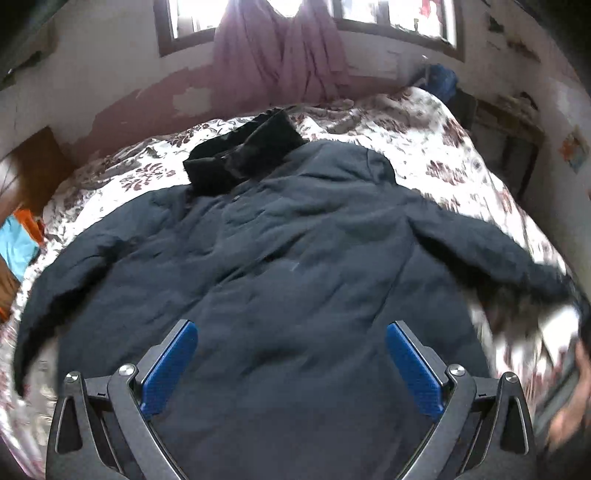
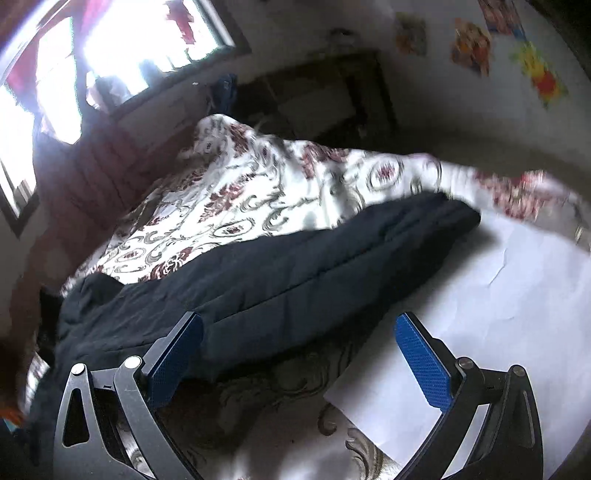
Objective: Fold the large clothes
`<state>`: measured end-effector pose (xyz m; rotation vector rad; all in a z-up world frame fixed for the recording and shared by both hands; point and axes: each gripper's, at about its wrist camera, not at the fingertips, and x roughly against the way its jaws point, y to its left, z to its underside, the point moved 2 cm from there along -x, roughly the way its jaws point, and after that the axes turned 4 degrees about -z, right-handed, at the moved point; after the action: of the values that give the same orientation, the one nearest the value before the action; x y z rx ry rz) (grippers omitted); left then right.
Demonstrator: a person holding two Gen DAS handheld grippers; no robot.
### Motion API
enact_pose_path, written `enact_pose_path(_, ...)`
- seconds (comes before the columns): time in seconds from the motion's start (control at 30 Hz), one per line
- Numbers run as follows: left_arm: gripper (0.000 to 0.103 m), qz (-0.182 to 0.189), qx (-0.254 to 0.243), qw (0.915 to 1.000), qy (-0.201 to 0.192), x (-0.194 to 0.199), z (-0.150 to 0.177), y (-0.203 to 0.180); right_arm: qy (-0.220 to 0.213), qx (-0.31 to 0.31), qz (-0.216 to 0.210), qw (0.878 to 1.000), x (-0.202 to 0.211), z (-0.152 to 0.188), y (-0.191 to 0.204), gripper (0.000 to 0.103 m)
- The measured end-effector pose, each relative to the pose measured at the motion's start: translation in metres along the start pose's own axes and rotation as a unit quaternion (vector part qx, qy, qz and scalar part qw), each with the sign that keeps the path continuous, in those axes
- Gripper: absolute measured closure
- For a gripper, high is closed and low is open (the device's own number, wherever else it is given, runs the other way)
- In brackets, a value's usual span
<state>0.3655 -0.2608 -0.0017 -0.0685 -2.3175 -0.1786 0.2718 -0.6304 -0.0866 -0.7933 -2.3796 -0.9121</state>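
On the bedspread (image 1: 424, 122), the jacket's (image 1: 277, 258) blurred right cuff seems unheld; both hand-held grippers (image 1: 291, 365) (image 2: 299, 354) gape, released.

matt quilted cloth jacket (image 1: 280, 266), black fur collar (image 1: 243, 155).

Floral-patterned bedspread (image 1: 406, 125) covers the bed. Pink curtain (image 1: 280, 55) hangs knotted before the window (image 1: 399, 14). Wall paint (image 1: 140, 92) is patchy and peeling. A white sheet (image 2: 517, 295) lies on the bedspread. Coloured pictures (image 2: 472, 44) are fixed to the side wall.
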Motion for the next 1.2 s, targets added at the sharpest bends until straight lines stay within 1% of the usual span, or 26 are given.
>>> enact_pose_path(0.07, 0.000, 0.008, 0.029, 0.9995, -0.010, -0.015, -0.010, -0.021, -0.003, -0.011, -0.034, 0.999, -0.001, -0.004, -0.003, 0.001)
enact_pose_path(0.13, 0.000, 0.017, 0.042, 0.9988, -0.020, -0.031, -0.021, -0.046, -0.015, 0.000, -0.051, 0.999, 0.003, -0.006, 0.000, 0.001)
enact_pose_path(0.2, 0.000, 0.017, 0.029, 0.9993, -0.019, -0.046, -0.032, -0.070, -0.028, 0.003, -0.057, 0.998, 0.005, -0.006, 0.001, 0.001)
enact_pose_path(0.3, 0.000, 0.008, -0.002, 0.9998, -0.020, -0.066, -0.046, -0.099, -0.003, -0.010, -0.062, 0.998, -0.010, -0.003, 0.000, 0.003)
enact_pose_path(0.33, 0.000, 0.006, -0.010, 0.9997, -0.022, -0.072, -0.049, -0.106, 0.000, -0.013, -0.060, 0.998, -0.011, -0.003, 0.001, 0.005)
enact_pose_path(0.4, 0.000, -0.001, -0.020, 0.9996, -0.019, -0.082, -0.052, -0.112, 0.004, -0.017, -0.059, 0.998, -0.013, -0.002, 0.002, 0.021)
enact_pose_path(0.43, 0.000, -0.002, -0.022, 0.9996, -0.017, -0.086, -0.053, -0.114, 0.007, -0.021, -0.060, 0.998, -0.012, -0.002, 0.002, 0.023)
enact_pose_path(0.53, 0.000, -0.004, -0.033, 0.9995, 0.002, -0.102, -0.049, -0.117, 0.009, -0.048, -0.091, 0.995, -0.014, -0.002, 0.001, 0.023)
enact_pose_path(0.6, 0.000, -0.006, -0.041, 0.9986, 0.033, -0.117, -0.043, -0.120, 0.006, -0.052, -0.100, 0.994, -0.018, -0.002, 0.000, 0.023)
enact_pose_path(0.63, 0.000, -0.004, -0.041, 0.9983, 0.042, -0.123, -0.040, -0.120, 0.006, -0.058, -0.104, 0.993, -0.021, -0.003, -0.002, 0.023)
enact_pose_path(0.67, 0.000, 0.002, -0.037, 0.9984, 0.043, -0.126, -0.037, -0.120, 0.005, -0.065, -0.106, 0.992, -0.022, -0.003, -0.004, 0.026)
enact_pose_path(0.7, 0.000, 0.008, -0.032, 0.9988, 0.037, -0.127, -0.034, -0.118, 0.003, -0.084, -0.109, 0.990, -0.025, -0.004, -0.010, 0.033)
enact_pose_path(0.73, 0.000, 0.012, -0.028, 0.9990, 0.032, -0.127, -0.033, -0.117, 0.000, -0.097, -0.110, 0.989, -0.025, -0.005, -0.013, 0.037)
enact_pose_path(0.77, 0.000, 0.014, -0.027, 0.9991, 0.029, -0.127, -0.030, -0.116, -0.005, -0.110, -0.112, 0.988, -0.026, -0.007, -0.017, 0.047)
enact_pose_path(0.8, 0.000, 0.013, -0.028, 0.9991, 0.028, -0.128, -0.030, -0.118, -0.009, -0.120, -0.112, 0.986, -0.027, -0.009, -0.019, 0.063)
enact_pose_path(0.83, 0.000, 0.011, -0.030, 0.9991, 0.028, -0.129, -0.030, -0.118, -0.010, -0.125, -0.110, 0.986, -0.028, -0.012, -0.020, 0.069)
enact_pose_path(0.87, 0.000, 0.010, -0.031, 0.9990, 0.029, -0.129, -0.030, -0.119, -0.014, -0.130, -0.116, 0.985, -0.030, -0.018, -0.020, 0.082)
enact_pose_path(0.9, 0.000, 0.011, -0.031, 0.9989, 0.032, -0.130, -0.031, -0.119, -0.026, -0.125, -0.128, 0.984, -0.030, -0.024, -0.019, 0.091)
enact_pose_path(0.97, 0.000, 0.022, -0.031, 0.9985, 0.040, -0.130, -0.032, -0.117, -0.047, -0.114, -0.135, 0.983, -0.027, -0.035, -0.015, 0.099)
enact_pose_path(1.0, 0.000, 0.039, -0.030, 0.9978, 0.044, -0.127, -0.034, -0.113, -0.064, -0.109, -0.143, 0.982, -0.021, -0.042, -0.012, 0.100)
enact_pose_path(1.07, 0.001, 0.080, -0.018, 0.9962, 0.029, -0.112, -0.035, -0.101, -0.089, -0.091, -0.161, 0.979, -0.010, -0.052, 0.000, 0.101)
enact_pose_path(1.1, 0.001, 0.096, -0.014, 0.9952, 0.013, -0.100, -0.035, -0.090, -0.100, -0.075, -0.167, 0.978, -0.004, -0.056, 0.008, 0.102)
enact_pose_path(1.17, 0.001, 0.096, -0.025, 0.9951, -0.002, -0.084, -0.035, -0.075, -0.110, -0.051, -0.175, 0.977, 0.004, -0.059, 0.023, 0.102)
enact_pose_path(1.2, 0.001, 0.085, -0.037, 0.9957, -0.001, -0.077, -0.036, -0.066, -0.106, -0.043, -0.177, 0.978, 0.006, -0.058, 0.032, 0.102)
